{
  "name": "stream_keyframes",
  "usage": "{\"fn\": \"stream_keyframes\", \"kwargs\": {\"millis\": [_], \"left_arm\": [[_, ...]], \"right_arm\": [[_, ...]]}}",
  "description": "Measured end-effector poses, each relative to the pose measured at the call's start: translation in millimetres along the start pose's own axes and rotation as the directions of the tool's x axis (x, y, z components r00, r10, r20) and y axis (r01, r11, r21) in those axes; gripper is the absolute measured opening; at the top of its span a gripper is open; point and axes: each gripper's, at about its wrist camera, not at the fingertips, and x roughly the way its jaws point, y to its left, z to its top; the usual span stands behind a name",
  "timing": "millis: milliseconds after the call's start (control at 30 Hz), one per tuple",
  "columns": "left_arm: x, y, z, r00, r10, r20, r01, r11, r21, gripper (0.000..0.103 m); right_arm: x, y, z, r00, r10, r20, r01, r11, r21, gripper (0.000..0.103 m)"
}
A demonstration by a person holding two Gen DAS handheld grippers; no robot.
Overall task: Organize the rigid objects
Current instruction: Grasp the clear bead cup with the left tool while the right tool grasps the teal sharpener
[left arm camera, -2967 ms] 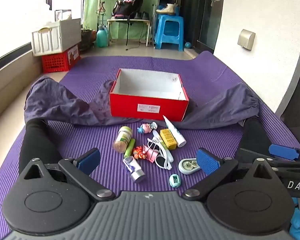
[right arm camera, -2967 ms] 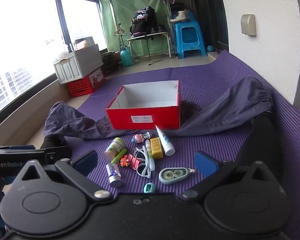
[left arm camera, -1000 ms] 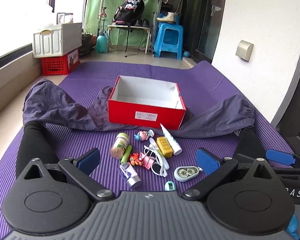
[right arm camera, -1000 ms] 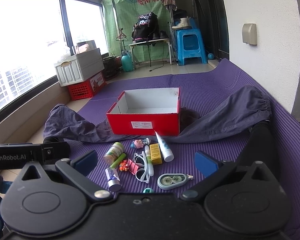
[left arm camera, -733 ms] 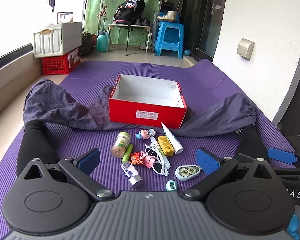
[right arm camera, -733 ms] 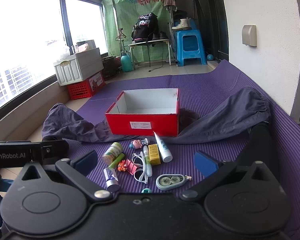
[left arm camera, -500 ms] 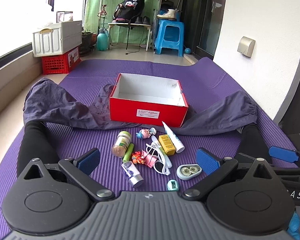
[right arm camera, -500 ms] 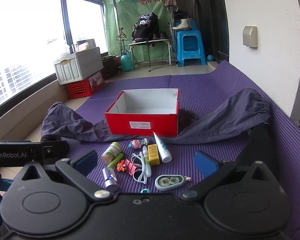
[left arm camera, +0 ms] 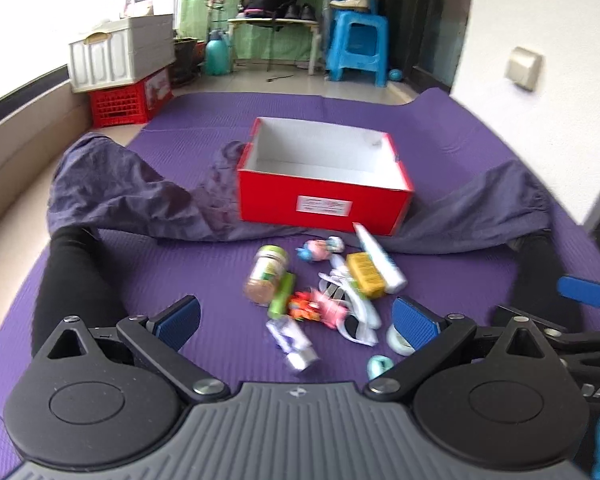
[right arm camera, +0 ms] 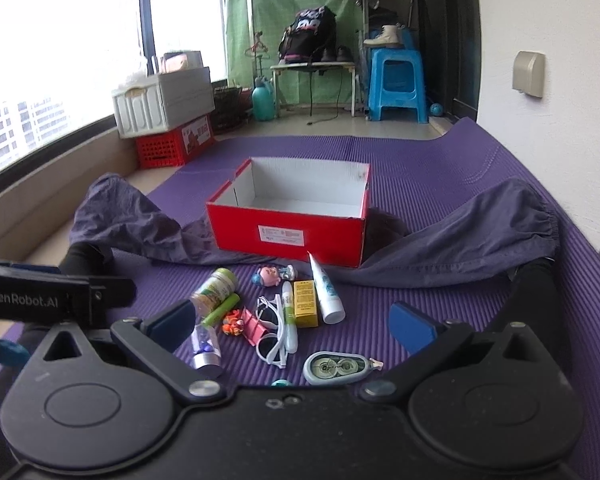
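Both my tools, left (left arm camera: 296, 318) and right (right arm camera: 292, 322), gape wide and empty; correction-tape dispenser (right arm camera: 334, 367) at 6 o'clock: light, stiff, slick, pinch its flat sides.

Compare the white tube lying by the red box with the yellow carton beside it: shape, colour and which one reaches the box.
The white tube is long and tapered, with its narrow end at the red box; the yellow carton is a short rectangular block that stops short of the box. The tube is white with blue print, the carton plain yellow. Both lie flat on the purple mat, side by side.
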Motion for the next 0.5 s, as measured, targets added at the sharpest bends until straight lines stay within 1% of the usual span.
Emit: {"fn": "stream_keyframes", "kwargs": {"millis": [167, 333, 367, 433, 500], "left_arm": [[37.1, 21.3, 14.4, 0.999, 0.039, -0.022, -0.04, 0.998, -0.045, 0.103], [76.1, 32.7, 26.7, 0.997, 0.078, -0.026, -0.079, 0.995, -0.059, 0.103], [86.0, 33.6, 29.2, 0.996, 0.089, -0.028, -0.091, 0.994, -0.059, 0.103], [109.9, 35.3, 33.8, 0.993, 0.108, -0.043, -0.11, 0.993, -0.052, 0.103], [135.6, 38.0, 34.7, 0.988, 0.134, -0.083, -0.138, 0.989, -0.055, 0.103]], "right_arm": [[34.3, -10.0, -0.3, 0.998, -0.037, -0.048, 0.034, 0.998, -0.045, 0.103], [67.0, -22.6, -8.3, 0.992, -0.06, -0.109, 0.054, 0.997, -0.05, 0.102], [76.6, -24.3, -11.6, 0.989, -0.066, -0.131, 0.059, 0.997, -0.054, 0.102], [97.9, -27.0, -18.2, 0.979, -0.079, -0.186, 0.07, 0.996, -0.055, 0.098], [120.0, -30.4, -25.3, 0.965, -0.088, -0.247, 0.083, 0.996, -0.034, 0.095]]}}
